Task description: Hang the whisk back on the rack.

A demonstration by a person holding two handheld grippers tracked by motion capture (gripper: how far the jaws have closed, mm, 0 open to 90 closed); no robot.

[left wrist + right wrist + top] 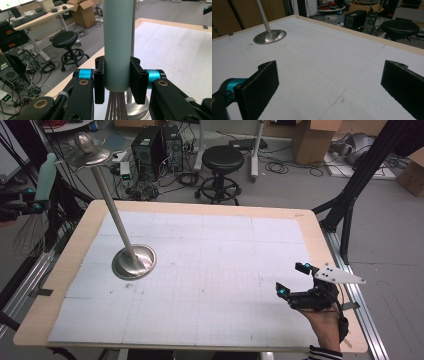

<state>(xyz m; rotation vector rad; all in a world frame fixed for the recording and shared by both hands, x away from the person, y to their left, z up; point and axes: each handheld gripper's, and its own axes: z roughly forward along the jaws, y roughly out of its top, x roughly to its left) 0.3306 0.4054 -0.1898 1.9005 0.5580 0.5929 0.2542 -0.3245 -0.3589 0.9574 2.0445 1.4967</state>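
Note:
A whisk with a pale green handle [46,177] and wire loops [29,236] hangs off the table's left edge, wires down. My left gripper [36,198] is shut on that handle. In the left gripper view both pads clamp the handle [117,45] just above the wires [116,107]. A metal stand has a round base [134,261] on the white mat and a slanting pole up to a top disc [87,155] with a knob. My right gripper [291,278], held in a hand at the near right, stands open over the mat. Nothing lies between its pads [329,82].
The wooden table [200,210] carries a white gridded mat. Beyond it stand a black stool [222,160], computer towers [155,145] and cardboard boxes [312,137]. A black frame leg [350,205] rises at the right edge. The stand's base [270,36] sits far from the right gripper.

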